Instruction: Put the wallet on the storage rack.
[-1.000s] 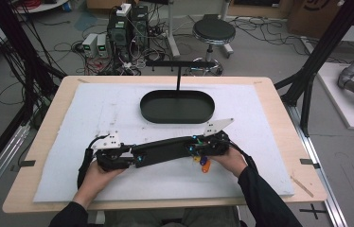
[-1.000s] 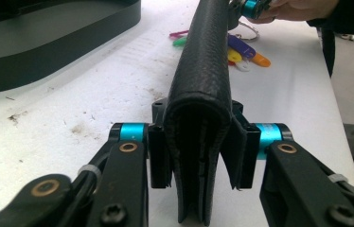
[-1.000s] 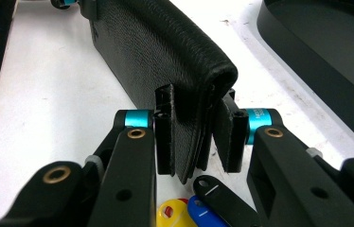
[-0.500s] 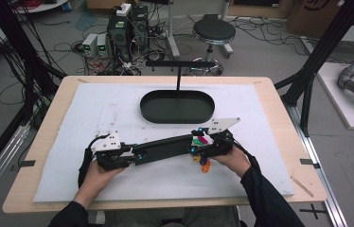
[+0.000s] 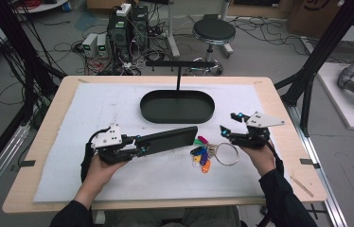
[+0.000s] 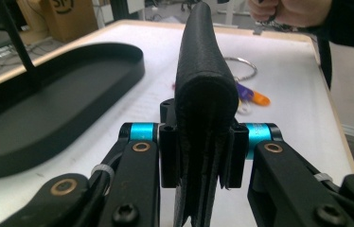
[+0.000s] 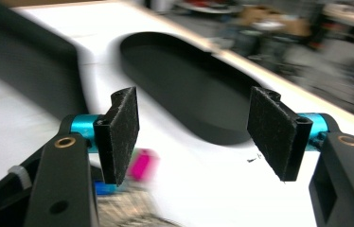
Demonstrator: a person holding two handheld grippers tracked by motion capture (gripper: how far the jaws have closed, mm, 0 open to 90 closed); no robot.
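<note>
A long black textured case (image 5: 168, 139) sticks out level over the white mat. My left gripper (image 5: 137, 145) is shut on its near end after its jaws have just been closing. In the left gripper view the case (image 6: 203, 56) is clamped between both pads of the left gripper (image 6: 203, 146). A key ring with coloured tags (image 5: 202, 155) lies on the mat under the case's far tip. Right of it, my right gripper (image 5: 229, 124) stands open. Its jaws have just been opening, and nothing is between the pads of the right gripper (image 7: 194, 127).
A black oval tray (image 5: 177, 106) sits at the back middle of the mat, with a black T-shaped stand (image 5: 180, 64) behind it. The tray (image 7: 189, 90) lies ahead of the right gripper. A magenta tag (image 7: 142, 163) shows low beside its left pad.
My right gripper has left the far end of the case, opened and moved to the right. The key ring now lies on the mat. The left gripper has lifted the case slightly.
</note>
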